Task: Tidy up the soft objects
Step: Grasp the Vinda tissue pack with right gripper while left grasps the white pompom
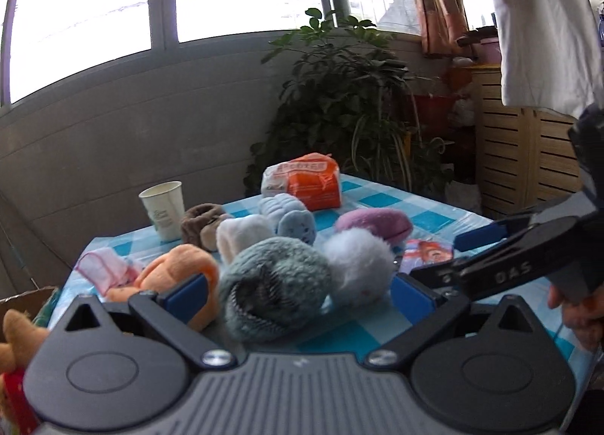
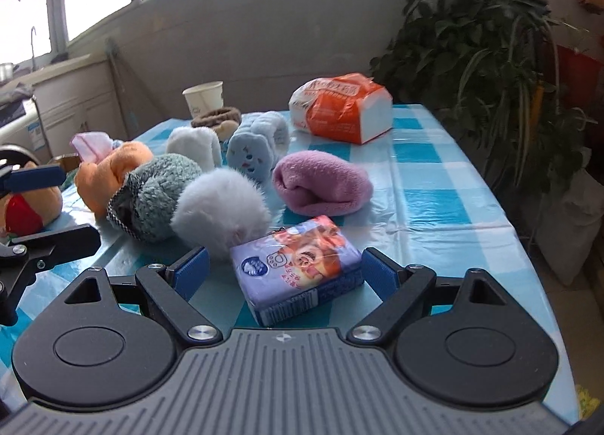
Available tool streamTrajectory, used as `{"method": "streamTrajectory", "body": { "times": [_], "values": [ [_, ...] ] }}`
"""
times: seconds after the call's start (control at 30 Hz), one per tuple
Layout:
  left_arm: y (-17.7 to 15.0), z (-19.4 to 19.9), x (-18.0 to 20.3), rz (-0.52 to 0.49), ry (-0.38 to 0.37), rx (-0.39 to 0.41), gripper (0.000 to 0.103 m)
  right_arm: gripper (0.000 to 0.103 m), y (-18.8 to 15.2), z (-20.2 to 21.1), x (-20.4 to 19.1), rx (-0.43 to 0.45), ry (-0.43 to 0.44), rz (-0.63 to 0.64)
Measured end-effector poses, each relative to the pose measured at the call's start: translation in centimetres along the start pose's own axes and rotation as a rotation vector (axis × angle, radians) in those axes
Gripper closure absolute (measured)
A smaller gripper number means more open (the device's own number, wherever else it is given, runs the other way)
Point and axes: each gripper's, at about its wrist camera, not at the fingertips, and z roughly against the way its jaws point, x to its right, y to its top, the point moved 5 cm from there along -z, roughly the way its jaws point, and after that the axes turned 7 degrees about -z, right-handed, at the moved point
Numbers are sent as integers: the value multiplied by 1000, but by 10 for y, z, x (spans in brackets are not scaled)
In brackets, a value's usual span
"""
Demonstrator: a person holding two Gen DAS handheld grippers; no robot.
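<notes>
Now both grippers are hovering low over the near edge of the tabletop point(image 2: 434, 186), each lining up on a different soft thing. Fingers of the left gripper point(image 1: 298, 291) are spread wide and holding nothing, straddling the teal fuzzy sock ball point(image 1: 273, 291), with the orange plush point(image 1: 177, 276) just beside one finger and the white fluffy ball point(image 1: 356, 265) beside the other. Fingers of the right gripper point(image 2: 283, 272) are likewise wide apart and empty, bracketing the tissue pack point(image 2: 298, 265) — not yet touching it, as far as I can tell. Judging from this, the step in hand is the approach before a pick. Next, each gripper is needing to ease forward and close gently on its target — the crowding around the teal ball is making a clean grasp the harder of the two.
</notes>
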Motion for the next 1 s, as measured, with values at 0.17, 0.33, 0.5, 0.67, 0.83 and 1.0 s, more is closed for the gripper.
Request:
{"method": "streamTrajectory", "body": {
  "times": [0.17, 0.33, 0.5, 0.67, 0.83, 1.0],
  "values": [
    [5, -13, 6, -3, -22, -19, 1, 0, 2, -17, -2, -66, 12, 16],
    [12, -29, 13, -4, -52, -29, 1, 1, 4, -20, 4, -68, -9, 32],
    [19, -41, 23, -28, -76, -29, 1, 8, 6, -12, 28, -46, -56, -15],
    [23, -56, 44, -93, -123, -39, 1, 8, 5, 0, 51, -35, -98, -45],
    [23, -75, 56, -136, -135, -80, 12, 2, 4, 12, 72, -14, -135, -91],
    [18, -88, 60, -149, -129, -123, 24, 1, 4, 13, 75, -11, -124, -110]
  ]
}}
